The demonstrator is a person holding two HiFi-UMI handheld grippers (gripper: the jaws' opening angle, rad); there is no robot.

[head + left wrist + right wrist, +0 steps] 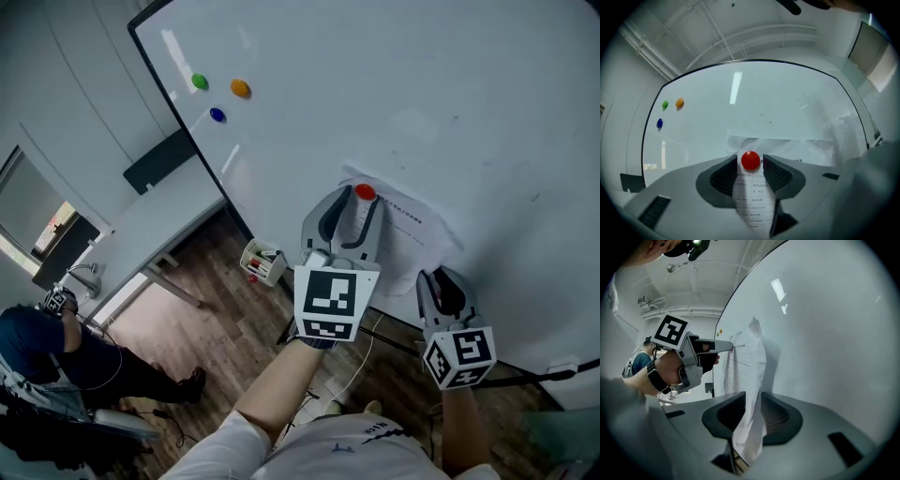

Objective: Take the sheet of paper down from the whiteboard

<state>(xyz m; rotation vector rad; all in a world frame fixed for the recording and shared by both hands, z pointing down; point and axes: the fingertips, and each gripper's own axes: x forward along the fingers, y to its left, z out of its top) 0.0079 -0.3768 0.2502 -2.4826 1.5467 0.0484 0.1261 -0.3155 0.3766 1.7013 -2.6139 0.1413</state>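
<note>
A crumpled printed sheet of paper (412, 230) hangs on the whiteboard (422, 94), pinned at its top left by a red magnet (365, 192). My left gripper (354, 195) is at the board, open, its jaws either side of the magnet (750, 160) with small gaps, and the paper (754, 201) shows behind them. My right gripper (441, 281) is lower right at the sheet's bottom edge. In the right gripper view the right gripper (752, 401) is shut on the paper (747, 362), which runs between the pads. The left gripper (726, 347) shows beyond it.
Green (199, 82), orange (240, 88) and blue (217, 114) magnets sit at the board's upper left. A grey table (141, 234) with a black box (159, 159) stands to the left, and a small white tray (262, 261) stands below the board. A person (56, 337) sits at lower left.
</note>
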